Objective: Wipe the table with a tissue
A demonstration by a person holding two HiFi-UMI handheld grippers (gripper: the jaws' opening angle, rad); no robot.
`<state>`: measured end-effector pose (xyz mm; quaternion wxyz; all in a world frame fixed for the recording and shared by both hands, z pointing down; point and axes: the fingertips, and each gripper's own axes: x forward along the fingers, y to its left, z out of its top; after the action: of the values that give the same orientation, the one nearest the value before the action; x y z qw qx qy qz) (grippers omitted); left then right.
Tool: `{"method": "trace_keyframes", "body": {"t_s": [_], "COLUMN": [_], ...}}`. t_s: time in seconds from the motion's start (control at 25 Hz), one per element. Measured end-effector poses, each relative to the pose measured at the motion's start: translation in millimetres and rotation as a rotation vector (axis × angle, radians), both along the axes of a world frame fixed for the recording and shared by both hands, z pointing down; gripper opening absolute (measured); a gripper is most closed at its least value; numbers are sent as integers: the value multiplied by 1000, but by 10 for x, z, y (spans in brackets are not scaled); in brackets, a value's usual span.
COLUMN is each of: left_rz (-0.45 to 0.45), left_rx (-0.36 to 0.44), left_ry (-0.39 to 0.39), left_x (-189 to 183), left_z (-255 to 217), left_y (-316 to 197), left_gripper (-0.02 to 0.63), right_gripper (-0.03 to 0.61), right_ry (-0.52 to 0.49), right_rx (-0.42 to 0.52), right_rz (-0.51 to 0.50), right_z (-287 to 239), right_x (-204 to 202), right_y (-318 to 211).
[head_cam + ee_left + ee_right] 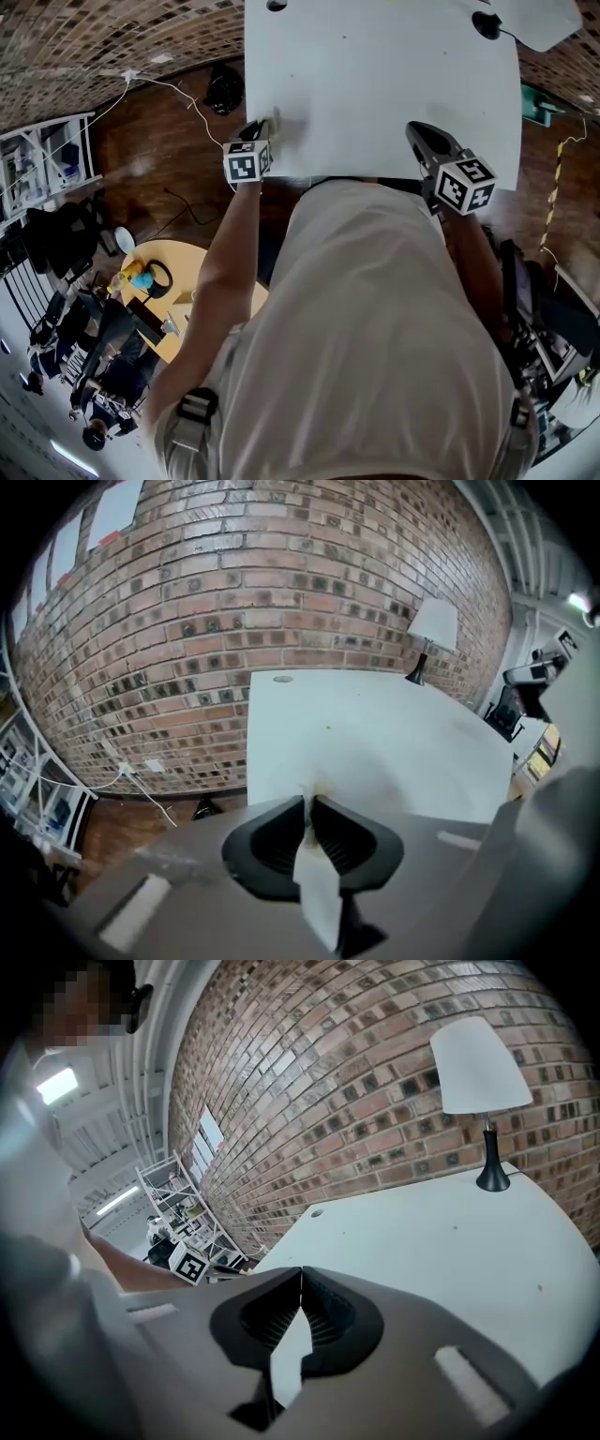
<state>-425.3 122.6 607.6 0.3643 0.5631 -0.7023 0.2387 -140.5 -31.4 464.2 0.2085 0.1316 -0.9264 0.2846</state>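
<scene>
**Colleague:** What is in your left tool now?

**Me:** My left tool (307, 803) is closed on the tissue (317, 883). The two jaws stand narrow and pinch it between them. A short white end sticks out past the tips, and a longer strip hangs from the jaws on my side.

**Colleague:** And where is this on the table?

**Me:** At the near left corner of the white table (375, 84). In the head view the left tool (269, 128) lies just inside the left edge, close to the near edge, and it points steeply down. The front end of the tissue is right at the surface, but I cannot tell if it really touches it.

**Colleague:** Is the right one holding something too?

**Me:** No. My right tool (301, 1274) has its jaws together at the tips with nothing between them. The white patch behind them is only the table seen through the gap. In the head view the right tool (419, 131) is over the near edge, toward the right side, well apart from the left one.

**Colleague:** What else is on the table?

**Me:** A lamp (434, 625) with a white shade and a dark foot stands at the far right corner. There is also a small yellowish spot (327, 728) on the surface, ahead of my left tool toward the middle. Behind the far edge is a brick wall (281, 592).
</scene>
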Motion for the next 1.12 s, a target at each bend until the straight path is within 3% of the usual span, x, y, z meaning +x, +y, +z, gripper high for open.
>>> {"method": "trace_keyframes", "body": {"t_s": [0.16,0.56,0.64,0.84,1.04,1.12], "left_rz": [6,283,306,267,16,-31], "left_rx": [-25,1,21,106,136,118], "left_ry": [-22,41,62,76,42,2], "left_x": [92,1264,1393,1308,549,263], "left_z": [86,166,131,-92,-219,-224], "left_y": [-98,-558,-550,-363,76,257], "left_gripper": [41,40,40,40,40,40], "right_gripper": [9,8,9,9,9,9], "right_ry": [-2,15,17,19,22,23], "right_rx": [2,-6,-6,2,10,14], "right_rz": [-10,-19,-27,-55,-64,-61], "right_z": [-6,66,52,27,2,-8], "right_x": [0,66,42,-64,-157,-186], "right_y": [23,-11,-1,12,38,69]}}
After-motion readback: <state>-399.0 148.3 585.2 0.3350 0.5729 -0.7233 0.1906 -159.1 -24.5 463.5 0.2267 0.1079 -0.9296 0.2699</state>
